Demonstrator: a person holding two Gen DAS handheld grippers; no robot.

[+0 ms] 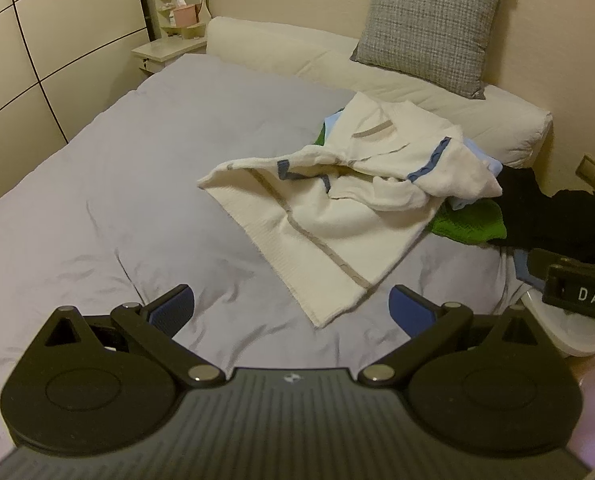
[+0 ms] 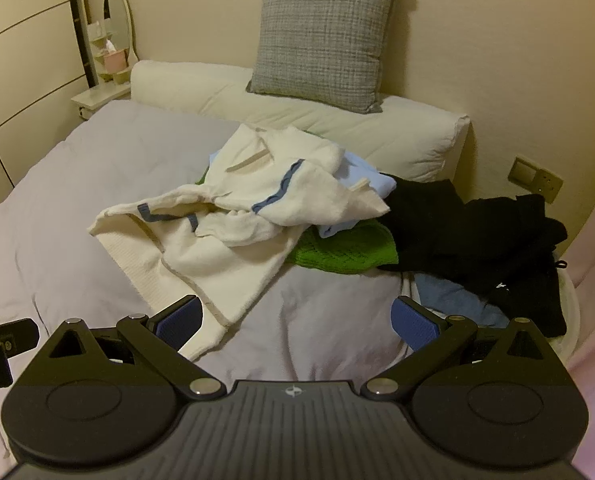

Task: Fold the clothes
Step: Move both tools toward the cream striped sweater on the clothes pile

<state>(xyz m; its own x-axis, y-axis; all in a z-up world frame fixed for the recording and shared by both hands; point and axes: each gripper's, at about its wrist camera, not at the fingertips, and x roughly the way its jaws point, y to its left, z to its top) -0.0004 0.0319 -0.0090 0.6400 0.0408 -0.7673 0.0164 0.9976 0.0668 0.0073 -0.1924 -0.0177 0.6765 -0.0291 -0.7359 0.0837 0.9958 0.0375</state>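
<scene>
Both grippers, left gripper (image 1: 291, 306) and right gripper (image 2: 297, 318), hung spread and empty near the rumpled cream knit sweater with blue trim (image 2: 217, 224), probably lining up to flatten it on the lilac bedsheet (image 1: 117, 184).

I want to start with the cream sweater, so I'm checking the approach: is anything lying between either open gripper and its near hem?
Nothing visible does. Only bare lavender bedsheet separates the left gripper from the cream sweater, and the right gripper already has the hem between its spread fingers. The green garment and black clothes lie off to the right.
</scene>
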